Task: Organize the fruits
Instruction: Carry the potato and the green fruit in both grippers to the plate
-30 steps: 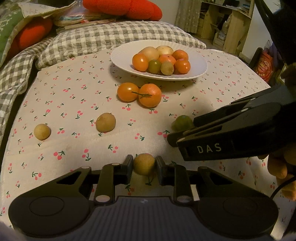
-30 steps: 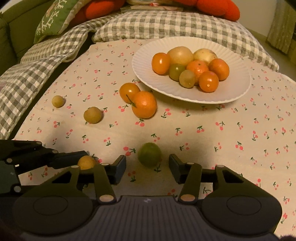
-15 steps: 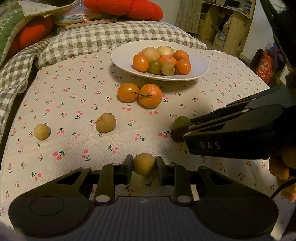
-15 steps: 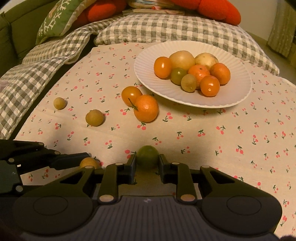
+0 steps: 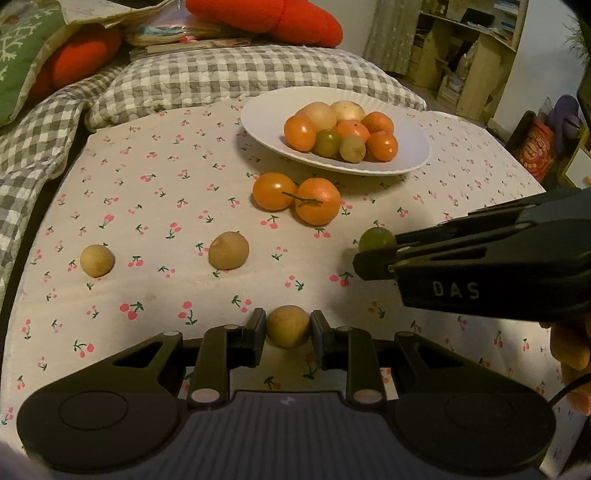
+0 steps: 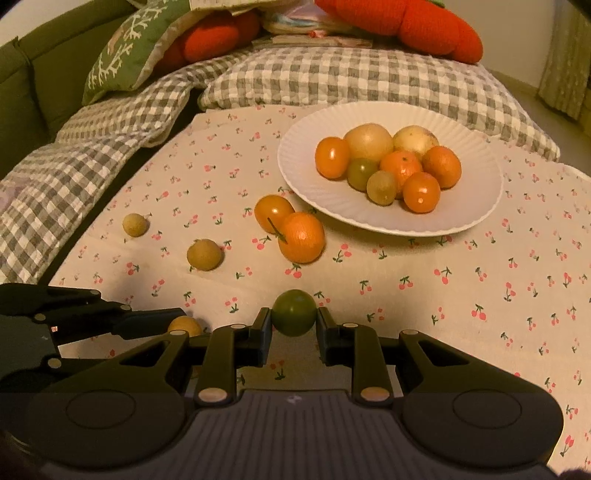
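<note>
My left gripper is shut on a small tan fruit just above the cherry-print cloth. My right gripper is shut on a small green fruit; it also shows in the left wrist view, held at the right gripper's tips. A white plate at the back holds several orange, tan and green fruits. Two orange fruits lie side by side in front of the plate. Two tan fruits lie on the cloth to the left.
Checked grey-and-white bedding and red and green cushions border the cloth at the back and left. A wooden shelf stands at the far right. The cloth's left edge drops off beside the leftmost tan fruit.
My right gripper closed on the green fruit and lifted it slightly. My left gripper keeps its hold on the tan fruit and has risen a little.
</note>
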`<state>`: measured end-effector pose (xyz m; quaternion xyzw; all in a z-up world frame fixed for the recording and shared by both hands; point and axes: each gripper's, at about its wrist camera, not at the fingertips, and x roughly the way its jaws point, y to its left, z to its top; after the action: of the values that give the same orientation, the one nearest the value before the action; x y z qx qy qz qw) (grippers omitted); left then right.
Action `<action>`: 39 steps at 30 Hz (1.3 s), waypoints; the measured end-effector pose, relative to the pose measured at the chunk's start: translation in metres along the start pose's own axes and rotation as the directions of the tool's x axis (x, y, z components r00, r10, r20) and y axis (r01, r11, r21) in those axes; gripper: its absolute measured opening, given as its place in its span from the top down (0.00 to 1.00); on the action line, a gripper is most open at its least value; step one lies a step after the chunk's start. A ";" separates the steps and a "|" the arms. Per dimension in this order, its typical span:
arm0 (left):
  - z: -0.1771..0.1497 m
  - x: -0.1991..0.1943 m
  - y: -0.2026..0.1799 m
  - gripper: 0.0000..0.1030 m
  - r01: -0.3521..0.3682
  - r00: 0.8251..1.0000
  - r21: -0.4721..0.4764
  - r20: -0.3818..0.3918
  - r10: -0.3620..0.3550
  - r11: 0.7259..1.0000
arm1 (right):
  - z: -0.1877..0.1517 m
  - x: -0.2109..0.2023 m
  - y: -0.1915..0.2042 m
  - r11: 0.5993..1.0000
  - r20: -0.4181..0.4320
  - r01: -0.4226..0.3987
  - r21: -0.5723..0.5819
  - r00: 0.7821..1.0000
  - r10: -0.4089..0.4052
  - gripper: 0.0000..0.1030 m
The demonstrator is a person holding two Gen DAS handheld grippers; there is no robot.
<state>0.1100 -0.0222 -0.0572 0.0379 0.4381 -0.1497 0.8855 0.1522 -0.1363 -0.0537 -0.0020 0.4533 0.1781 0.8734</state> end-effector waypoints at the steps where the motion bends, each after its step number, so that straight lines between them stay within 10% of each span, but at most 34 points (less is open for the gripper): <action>1: 0.001 -0.001 0.001 0.89 0.002 1.000 -0.004 0.003 -0.002 1.000 | 0.000 -0.001 0.000 1.000 0.006 -0.004 0.001 1.000 0.004 0.78; 22: 0.023 -0.026 0.037 0.89 0.072 0.990 -0.150 0.131 -0.052 0.986 | 0.018 -0.043 -0.044 0.987 0.204 -0.086 0.134 0.977 0.057 0.78; 39: 0.063 -0.027 0.029 0.89 0.125 0.947 -0.081 0.309 -0.094 0.989 | 0.027 -0.052 -0.080 0.955 0.268 -0.134 0.265 0.962 0.060 0.78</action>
<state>0.1519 -0.0011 0.0007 -0.0540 0.3051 -0.1808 0.9334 0.1709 -0.2224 -0.0095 0.1673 0.3566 0.1537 0.9062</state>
